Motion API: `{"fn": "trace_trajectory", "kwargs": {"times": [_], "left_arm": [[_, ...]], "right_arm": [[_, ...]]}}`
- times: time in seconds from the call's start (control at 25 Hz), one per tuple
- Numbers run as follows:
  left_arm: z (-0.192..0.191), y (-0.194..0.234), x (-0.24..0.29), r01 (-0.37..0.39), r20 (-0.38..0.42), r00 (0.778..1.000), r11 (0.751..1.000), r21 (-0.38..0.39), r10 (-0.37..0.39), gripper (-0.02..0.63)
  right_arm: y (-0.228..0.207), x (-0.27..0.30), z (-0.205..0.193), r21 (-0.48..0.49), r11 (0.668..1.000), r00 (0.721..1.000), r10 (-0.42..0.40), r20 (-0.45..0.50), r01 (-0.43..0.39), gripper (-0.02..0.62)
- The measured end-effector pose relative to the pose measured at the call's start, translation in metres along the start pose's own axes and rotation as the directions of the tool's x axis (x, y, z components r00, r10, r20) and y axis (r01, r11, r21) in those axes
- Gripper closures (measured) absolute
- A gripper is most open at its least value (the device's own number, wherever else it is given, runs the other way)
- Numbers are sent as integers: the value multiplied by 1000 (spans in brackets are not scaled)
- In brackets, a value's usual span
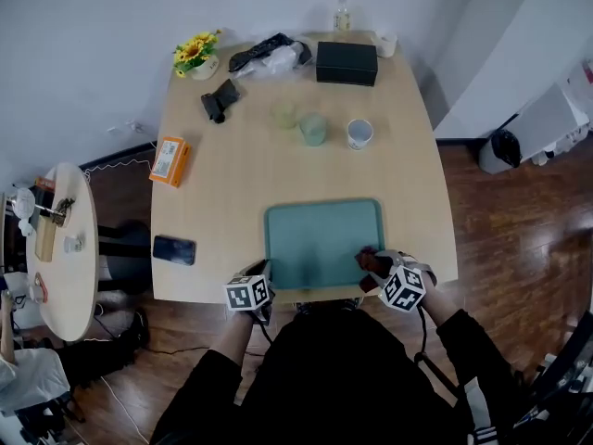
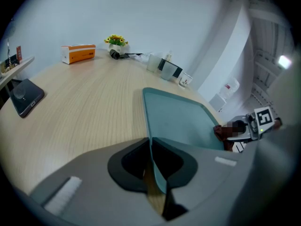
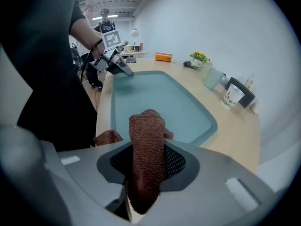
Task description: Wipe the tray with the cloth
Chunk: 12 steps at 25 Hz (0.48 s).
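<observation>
**A:** Head view: where is the tray lying?

**B:** The tray [image 1: 324,235] is sitting on the surface [image 1: 232,174], its long axis running nine to three. The right gripper [image 1: 374,265] is carrying the cloth [image 1: 371,260] at its five-o'clock corner.

**A:** Left gripper view?

**B:** The left gripper [image 2: 155,173] is clenching its jaws on the tray's near rim.

**A:** Right gripper view?

**B:** Its jaws are grasping the cloth, and the tray is stretching away toward twelve o'clock.

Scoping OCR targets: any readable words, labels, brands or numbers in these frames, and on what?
No text reads legibly.
Orange box: pale label with print, too small to read.
White cup: dark print, too blurred to read.
Marker cube: square pattern only, no words.
</observation>
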<state>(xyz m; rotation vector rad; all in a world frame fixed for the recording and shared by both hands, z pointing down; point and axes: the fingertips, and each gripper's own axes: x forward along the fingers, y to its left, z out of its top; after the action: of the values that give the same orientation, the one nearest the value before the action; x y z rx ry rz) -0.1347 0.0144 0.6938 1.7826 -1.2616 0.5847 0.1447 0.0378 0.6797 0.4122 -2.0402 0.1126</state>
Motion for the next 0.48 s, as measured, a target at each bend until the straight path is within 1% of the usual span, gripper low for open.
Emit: {"fn": "trace_trajectory", "kwargs": {"times": [0.08, 0.16, 0.24, 0.28, 0.36, 0.4, 0.44, 0.48], "left_arm": [[0, -1, 1, 18, -4, 1000, 1000, -7, -18, 600], [-3, -4, -4, 53, -2, 999, 998, -38, -53, 584], [0, -8, -18, 66, 33, 997, 996, -67, -64, 566], [5, -7, -28, 51, 62, 997, 997, -61, -47, 566], [25, -6, -55, -19, 142, 990, 1000, 1, 19, 566], [37, -8, -70, -57, 190, 981, 998, 42, 48, 568], [50, -13, -85, -81, 239, 969, 994, 77, 60, 574], [63, -21, -99, -88, 283, 957, 991, 105, 55, 585]], "right_arm": [[-13, -9, 9, 74, 996, 999, -46, 26, 44, 472], [-23, -28, 20, 161, 983, 993, -101, 64, 90, 472], [-32, -53, 34, 237, 963, 981, -161, 109, 132, 472], [-37, -66, 43, 270, 951, 972, -193, 137, 151, 472], [-45, -90, 58, 337, 924, 946, -257, 200, 180, 472], [-50, -102, 64, 371, 909, 930, -288, 230, 190, 472], [-55, -114, 69, 401, 894, 913, -317, 255, 199, 472], [-59, -126, 73, 428, 880, 898, -345, 275, 207, 472]]}}
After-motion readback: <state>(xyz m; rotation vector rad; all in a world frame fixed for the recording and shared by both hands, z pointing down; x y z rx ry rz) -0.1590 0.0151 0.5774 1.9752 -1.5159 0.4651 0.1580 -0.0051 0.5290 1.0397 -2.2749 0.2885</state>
